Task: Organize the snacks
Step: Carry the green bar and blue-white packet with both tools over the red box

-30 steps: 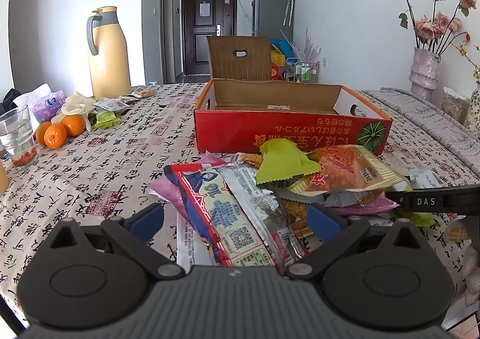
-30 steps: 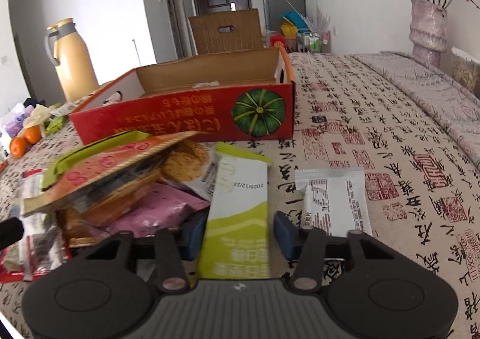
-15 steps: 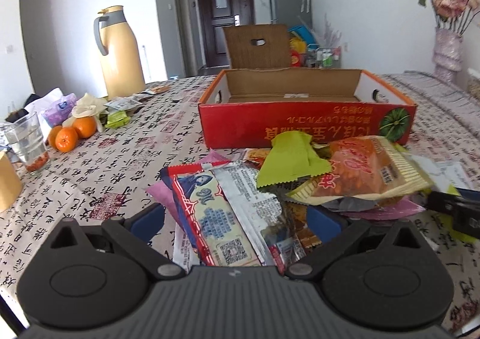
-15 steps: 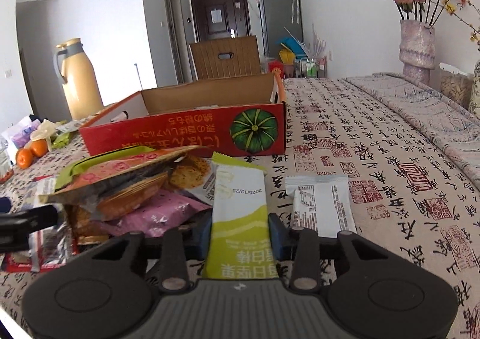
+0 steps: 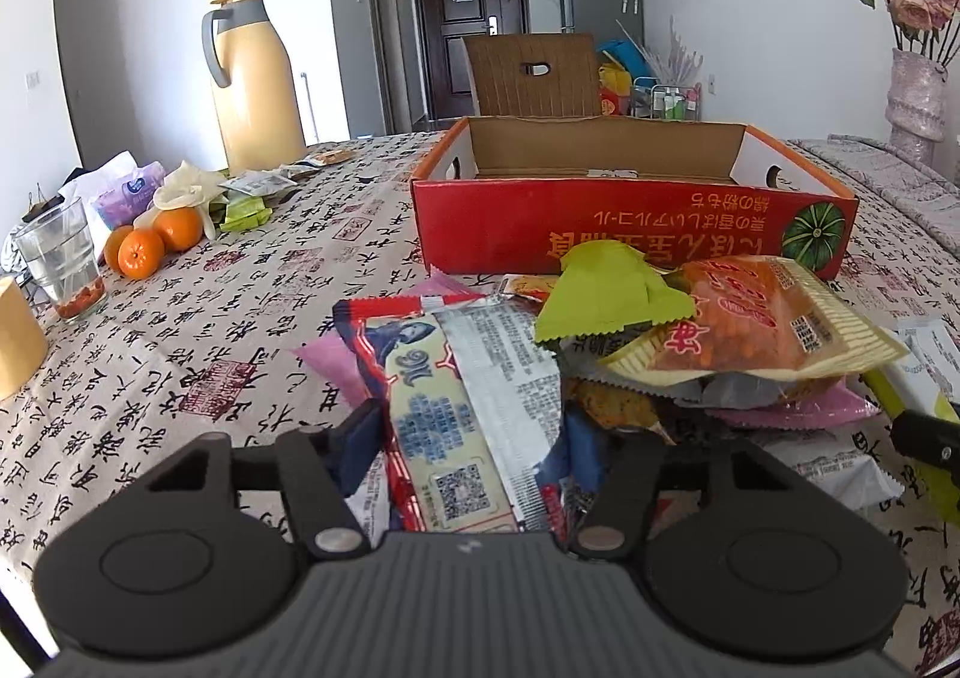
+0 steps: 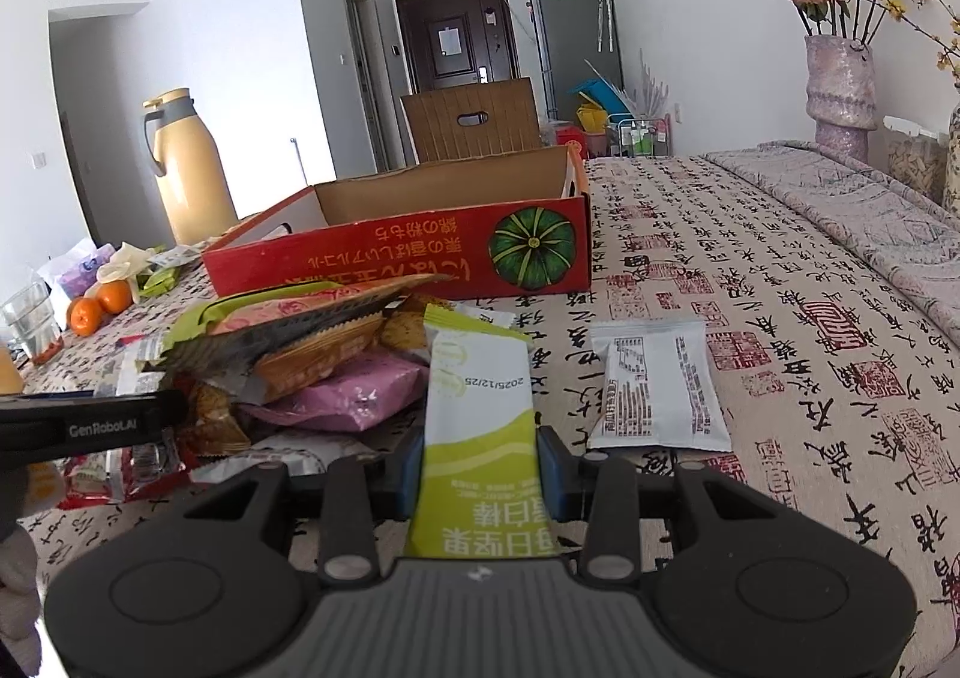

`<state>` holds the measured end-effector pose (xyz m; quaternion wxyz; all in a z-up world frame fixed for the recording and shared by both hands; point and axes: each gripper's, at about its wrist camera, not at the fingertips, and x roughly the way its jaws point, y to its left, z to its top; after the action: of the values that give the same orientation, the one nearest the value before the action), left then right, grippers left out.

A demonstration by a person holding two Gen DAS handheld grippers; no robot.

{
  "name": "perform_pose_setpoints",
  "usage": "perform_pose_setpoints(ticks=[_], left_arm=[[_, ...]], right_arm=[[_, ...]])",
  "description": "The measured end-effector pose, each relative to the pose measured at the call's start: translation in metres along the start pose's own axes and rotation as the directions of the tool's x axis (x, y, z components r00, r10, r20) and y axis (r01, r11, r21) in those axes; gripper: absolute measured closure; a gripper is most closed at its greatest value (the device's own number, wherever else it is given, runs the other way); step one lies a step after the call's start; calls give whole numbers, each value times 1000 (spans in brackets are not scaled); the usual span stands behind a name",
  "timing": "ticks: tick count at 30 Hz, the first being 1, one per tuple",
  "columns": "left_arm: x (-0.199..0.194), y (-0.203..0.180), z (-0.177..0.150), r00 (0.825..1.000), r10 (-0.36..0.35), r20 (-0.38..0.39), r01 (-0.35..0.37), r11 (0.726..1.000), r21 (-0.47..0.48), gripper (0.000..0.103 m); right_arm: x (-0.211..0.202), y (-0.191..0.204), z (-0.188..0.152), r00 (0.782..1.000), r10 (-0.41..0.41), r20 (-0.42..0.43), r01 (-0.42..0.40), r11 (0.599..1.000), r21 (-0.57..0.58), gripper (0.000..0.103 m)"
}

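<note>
A pile of snack packets lies on the patterned tablecloth in front of an open red cardboard box point(image 5: 600, 222). My left gripper point(image 5: 471, 426) is closing at the near end of the pile. Its blue pads touch both sides of a red and blue snack packet point(image 5: 420, 378) with a silver packet point(image 5: 510, 372) on top of it. An orange packet point(image 5: 750, 318) and a green one point(image 5: 606, 288) top the pile. My right gripper point(image 6: 480, 450) is shut on a green and white snack bar point(image 6: 480, 396), right of the pile. A white packet point(image 6: 654, 396) lies flat beside it.
A yellow thermos point(image 5: 255, 78), oranges point(image 5: 159, 240) and a glass point(image 5: 60, 258) stand at the left. A vase of flowers point(image 6: 840, 78) stands at the far right. A chair back point(image 5: 531, 75) rises behind the box point(image 6: 390, 252). One finger of the left gripper point(image 6: 90, 426) crosses the right wrist view.
The left jaws have drawn in from wide open onto the red and blue packet. The right jaws narrowed onto the green and white bar, and that view has tilted up.
</note>
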<state>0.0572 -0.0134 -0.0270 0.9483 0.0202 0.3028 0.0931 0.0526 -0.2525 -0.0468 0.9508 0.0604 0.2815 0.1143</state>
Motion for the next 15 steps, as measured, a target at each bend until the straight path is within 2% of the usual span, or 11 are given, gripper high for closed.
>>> perform_pose_setpoints(ticks=[6,15], left_arm=[[-10,9,-1,1000,-27,10,27,1000,2,40],[-35,28,10,995,-56,86,55,998,17,40]], right_arm=[[-6,2,-1,1000,-8,9,8,1000,-1,65],[-21,6,4,998,-24,50,25,1000,-6,65]])
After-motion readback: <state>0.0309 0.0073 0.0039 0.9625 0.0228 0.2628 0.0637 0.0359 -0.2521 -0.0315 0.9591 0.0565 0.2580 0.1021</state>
